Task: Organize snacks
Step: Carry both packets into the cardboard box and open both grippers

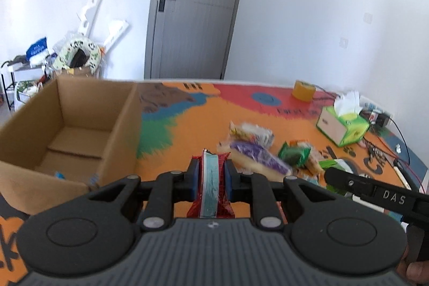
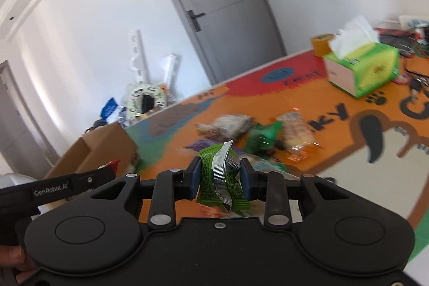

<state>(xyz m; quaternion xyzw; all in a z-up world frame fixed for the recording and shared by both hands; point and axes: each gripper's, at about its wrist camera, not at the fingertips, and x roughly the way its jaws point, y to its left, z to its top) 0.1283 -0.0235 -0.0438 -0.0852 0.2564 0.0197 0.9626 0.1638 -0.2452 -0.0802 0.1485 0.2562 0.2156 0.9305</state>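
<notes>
Currently, the left gripper (image 1: 211,176) is clamped tight on a red snack packet (image 1: 210,186), which stands on edge between the blue pads, clear of the table. The right gripper (image 2: 220,178) is likewise closed hard on a green snack packet (image 2: 221,181), crumpled, with its silver seam facing the camera. Both packets are held above the orange printed table mat (image 1: 187,136). The remaining snack pile (image 1: 257,149) lies on the mat just beyond the left gripper, its wrappers touching one another. An open cardboard box (image 1: 64,125) stands on the mat to the left of the pile. A green tissue box (image 1: 343,125) and a roll of yellow tape (image 1: 303,90) sit at the far right.
</notes>
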